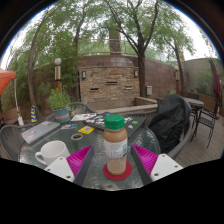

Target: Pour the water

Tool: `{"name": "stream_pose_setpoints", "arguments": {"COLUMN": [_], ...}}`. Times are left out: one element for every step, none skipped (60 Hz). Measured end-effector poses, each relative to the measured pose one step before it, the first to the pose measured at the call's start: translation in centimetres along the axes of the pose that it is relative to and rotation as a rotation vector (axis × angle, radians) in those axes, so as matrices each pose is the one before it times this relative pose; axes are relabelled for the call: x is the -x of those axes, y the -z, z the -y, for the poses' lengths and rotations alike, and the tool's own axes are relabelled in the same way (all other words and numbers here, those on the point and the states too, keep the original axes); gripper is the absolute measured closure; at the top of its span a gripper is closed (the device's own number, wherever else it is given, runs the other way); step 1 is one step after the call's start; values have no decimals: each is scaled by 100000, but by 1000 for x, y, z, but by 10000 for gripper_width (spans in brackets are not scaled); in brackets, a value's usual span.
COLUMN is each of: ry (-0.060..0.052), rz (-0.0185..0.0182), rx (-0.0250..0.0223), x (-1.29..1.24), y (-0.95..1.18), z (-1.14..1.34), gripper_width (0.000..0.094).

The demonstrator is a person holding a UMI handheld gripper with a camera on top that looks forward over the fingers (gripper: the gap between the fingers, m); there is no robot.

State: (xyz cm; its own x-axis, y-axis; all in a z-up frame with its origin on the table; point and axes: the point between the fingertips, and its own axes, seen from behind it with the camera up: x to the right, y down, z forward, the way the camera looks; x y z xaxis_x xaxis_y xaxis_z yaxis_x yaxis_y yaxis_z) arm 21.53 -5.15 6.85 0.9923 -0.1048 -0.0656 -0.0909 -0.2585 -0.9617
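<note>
**First onlooker:** Patio, daylight: a bottle [116, 146] with an orange body and a green cap stands upright on a red coaster [117, 170] on the round glass tabletop [40, 140]. The tongs [113, 160] are spread wide, one pink pad [79, 157] to each side of it.

**Second onlooker:** Holding it?

**First onlooker:** No. There's a clear gap at either side. The bottle stands between the fingers on its own, resting on the coaster, and the tongs grip nothing.

**Second onlooker:** How would it handle, do you reckon?

**First onlooker:** It looks like plastic, so I'd judge it fairly light and not likely to shatter. How full it is I can't tell. The wall is round and probably smooth, so it could twist or slip in the pads. I'd take it at the middle of the body, below the cap, where the sides run straight. A thin wall may give under a hard squeeze.

**Second onlooker:** And somewhere to pour?

**First onlooker:** A white mug [51, 152] sits on the tabletop off to the left of the fingers, near the bottle but apart from it. Beyond them are a small potted plant [61, 104], a yellow item [87, 129] too small to name, and a covered grill [169, 120] past the table's far right rim.
</note>
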Motion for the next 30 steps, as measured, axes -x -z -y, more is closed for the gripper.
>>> {"name": "stream_pose_setpoints", "arguments": {"ry": [199, 268, 420, 387, 413, 424, 454, 464, 550, 489, 479, 537, 609, 578, 500, 539, 631, 822, 914, 790, 630, 530, 545, 389, 248, -13, -268, -378, -436, -438], "rz": [-240, -277, -313, -588, -655, -781, -698, -273, -204, -79, 103, 258, 288, 322, 168, 4, -18, -88, -116, -354, -686, -653, 9, 240, 476, 562, 512, 390, 468, 388], "rx": [-17, -16, 29, -176, -203, -121, -29, -58, -204, -307, -329, -166, -224, -327, -423, -387, -208, -180, -63, 34, 270, 375, 370, 186, -74, -220, -217, -42, 44, 110], "x": [32, 39, -34, 271, 27, 33, 104, -221, 382, 183, 261, 202, 475, 329, 321, 285, 197, 434, 259, 222, 142, 169, 95, 404, 333, 338, 327, 324, 297, 261], "y": [431, 479, 329, 484, 545, 578, 626, 586, 663, 706, 722, 800, 744, 787, 777, 781, 755, 716, 691, 652, 666, 639, 599, 678, 589, 550, 527, 436, 582, 439], "z": [134, 99, 352, -108, 122, 126, 116, 333, -40, 146, 132, 343, -21, 168, 182, 149, 223, -17, 63, 14, -54, -84, -22, -91, 41, 90, 51, 14, -63, 8], "gripper_width": [109, 108, 108, 104, 105, 105, 105, 102, 103, 102, 102, 102, 103, 103, 102, 103, 105, 108, 112, 111, 110, 109, 109, 108, 106, 106, 106, 105, 106, 107]}}
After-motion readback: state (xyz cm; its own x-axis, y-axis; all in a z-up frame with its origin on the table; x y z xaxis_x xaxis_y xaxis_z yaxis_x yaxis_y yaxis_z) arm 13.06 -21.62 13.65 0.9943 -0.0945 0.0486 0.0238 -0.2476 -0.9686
